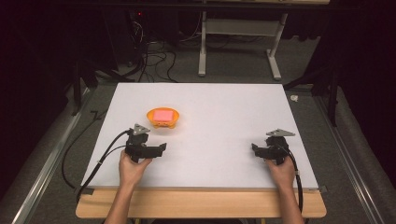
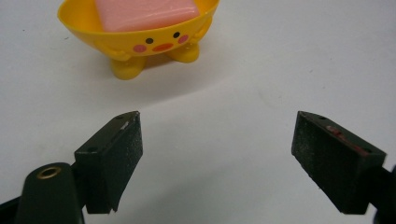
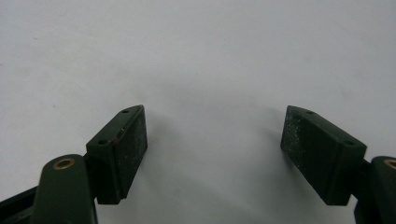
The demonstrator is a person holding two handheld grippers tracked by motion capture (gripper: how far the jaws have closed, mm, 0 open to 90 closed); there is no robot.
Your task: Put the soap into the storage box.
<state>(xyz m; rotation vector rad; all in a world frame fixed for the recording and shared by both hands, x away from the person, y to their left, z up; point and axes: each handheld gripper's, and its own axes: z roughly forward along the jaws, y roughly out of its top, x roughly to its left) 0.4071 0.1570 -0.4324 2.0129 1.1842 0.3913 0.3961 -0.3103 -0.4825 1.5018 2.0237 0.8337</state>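
A yellow duck-faced bowl (image 1: 163, 118) (image 2: 140, 39) stands on the white table, left of centre, with a pink block (image 1: 163, 115) (image 2: 144, 11) lying in it. My left gripper (image 1: 159, 148) (image 2: 217, 154) is held just in front of the bowl, open, with nothing between its jaws. My right gripper (image 1: 257, 149) (image 3: 215, 154) is held over the table's right side, open and empty, pointing toward the middle. A hand holds each gripper near the front edge.
The white table top (image 1: 210, 121) rests on a wooden board (image 1: 201, 205). Black cables (image 1: 93, 163) trail off the left edge. A white frame (image 1: 238, 42) stands on the floor beyond the far edge.
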